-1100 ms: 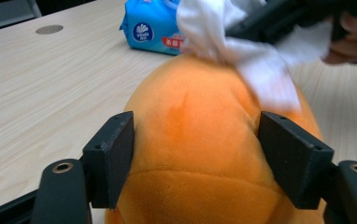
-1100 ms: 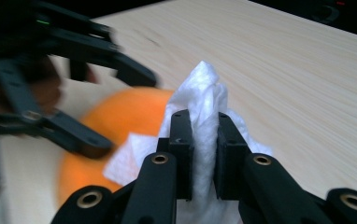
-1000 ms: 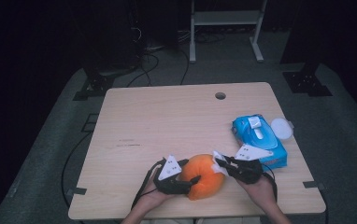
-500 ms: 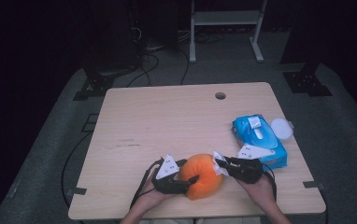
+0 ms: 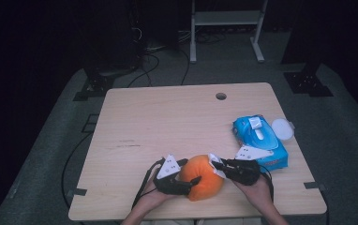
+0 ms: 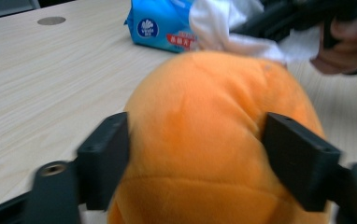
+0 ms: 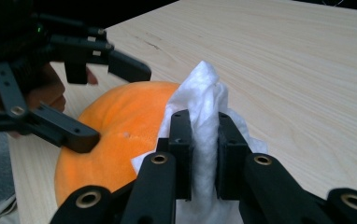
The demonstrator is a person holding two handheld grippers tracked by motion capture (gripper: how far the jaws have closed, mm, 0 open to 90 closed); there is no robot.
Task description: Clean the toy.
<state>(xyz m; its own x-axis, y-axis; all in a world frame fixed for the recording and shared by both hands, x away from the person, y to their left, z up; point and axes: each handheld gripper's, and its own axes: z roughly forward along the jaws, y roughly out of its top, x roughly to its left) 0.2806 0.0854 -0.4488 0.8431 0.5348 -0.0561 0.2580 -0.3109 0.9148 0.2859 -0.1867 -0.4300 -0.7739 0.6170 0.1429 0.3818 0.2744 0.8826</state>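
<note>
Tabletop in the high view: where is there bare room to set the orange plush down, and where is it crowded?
The table is bare across its left half and along the far edge up to the cable hole. The near edge is crowded: both grippers flank the orange plush, with the blue wipes pack and white lid to the right.

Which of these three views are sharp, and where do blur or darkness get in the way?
High view: the table is evenly lit, the floor around it nearly black. Left gripper view: the orange plush is soft with blur, the blue wipes pack sharper. Right gripper view: crisp on the white wipe, dark at upper left.
</note>
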